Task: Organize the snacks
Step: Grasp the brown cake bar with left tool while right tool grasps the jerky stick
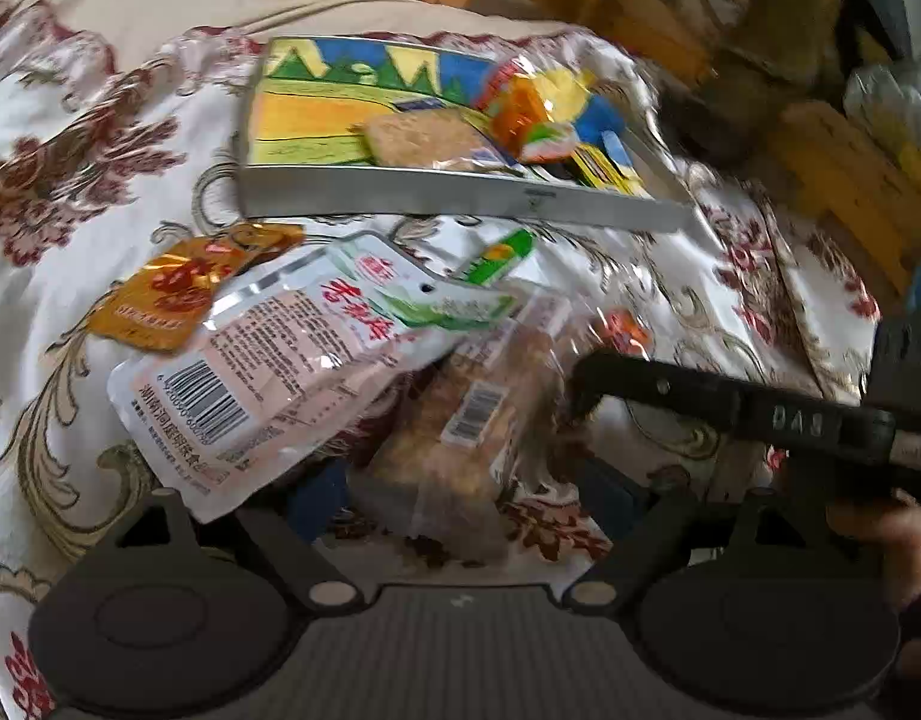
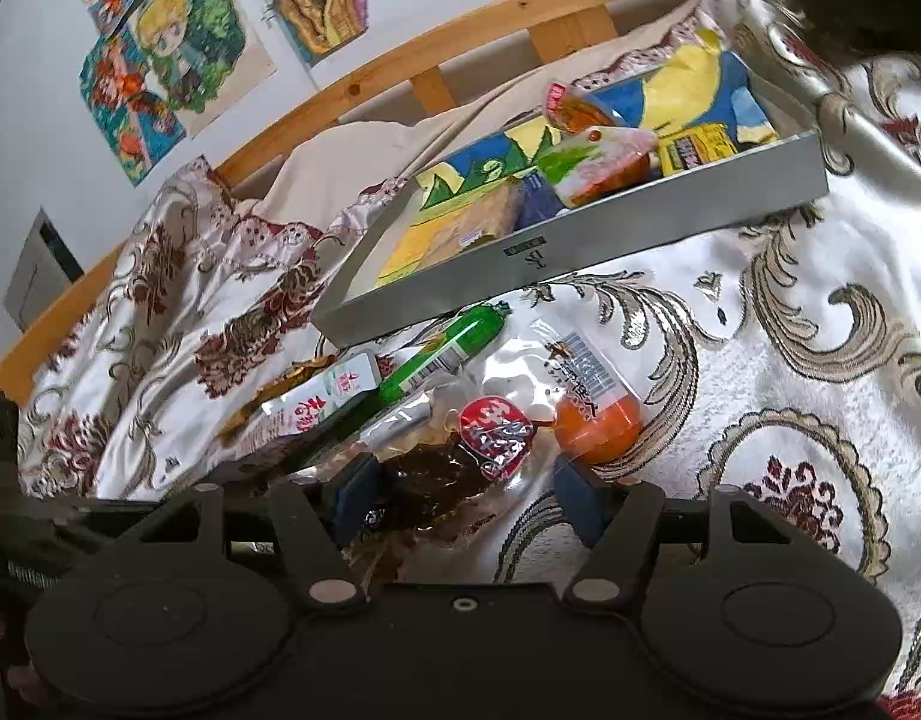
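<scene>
Loose snacks lie in a heap on a flowered bedcover in front of a grey tray (image 1: 460,198) (image 2: 580,252) with a painted lining. My left gripper (image 1: 463,495) is open, its blue pads either side of a clear packet of brown biscuit (image 1: 460,438), not pressing on it. A white packet with red characters (image 1: 268,372) overlaps the left pad. My right gripper (image 2: 467,498) is open around a dark brown snack with a red label (image 2: 454,468); a gap shows at the right pad. An orange packet (image 2: 598,426) and a green stick (image 2: 442,354) lie just beyond.
The tray holds a biscuit pack (image 1: 424,138) and several bright packets (image 2: 592,162). A gold-orange packet (image 1: 178,294) lies left of the heap. The other gripper's black finger (image 1: 700,396) reaches in from the right, with a hand (image 1: 880,540) behind it. A wooden bed frame (image 2: 400,54) and wall drawings stand behind.
</scene>
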